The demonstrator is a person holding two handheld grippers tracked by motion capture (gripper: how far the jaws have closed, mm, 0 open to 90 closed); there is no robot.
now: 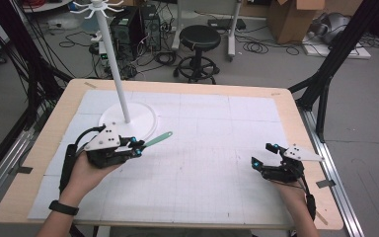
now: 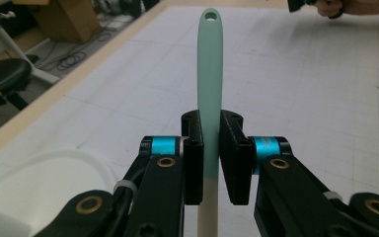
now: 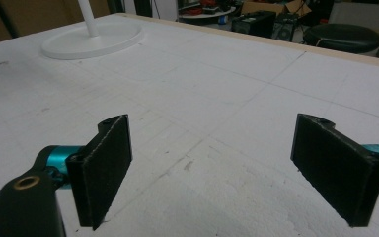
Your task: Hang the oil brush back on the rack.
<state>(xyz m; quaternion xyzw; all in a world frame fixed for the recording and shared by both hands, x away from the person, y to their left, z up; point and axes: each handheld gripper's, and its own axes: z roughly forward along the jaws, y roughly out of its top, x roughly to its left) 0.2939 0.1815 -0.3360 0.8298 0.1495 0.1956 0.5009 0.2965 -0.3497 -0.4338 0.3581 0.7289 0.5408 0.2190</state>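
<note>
left gripper (image 1: 137,147) clamped on green spatula (image 1: 158,140) beside white stand base (image 1: 145,112) | right gripper (image 1: 262,155) wide apart, holding nothing

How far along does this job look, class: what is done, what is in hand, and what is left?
Done: the left gripper has closed on the mint-green utensil handle.
In hand: the handle is lifted off the mat beside the white stand's base.
Left: probably hanging it by its end hole on the stand's hooks. The right gripper waits open.
</note>
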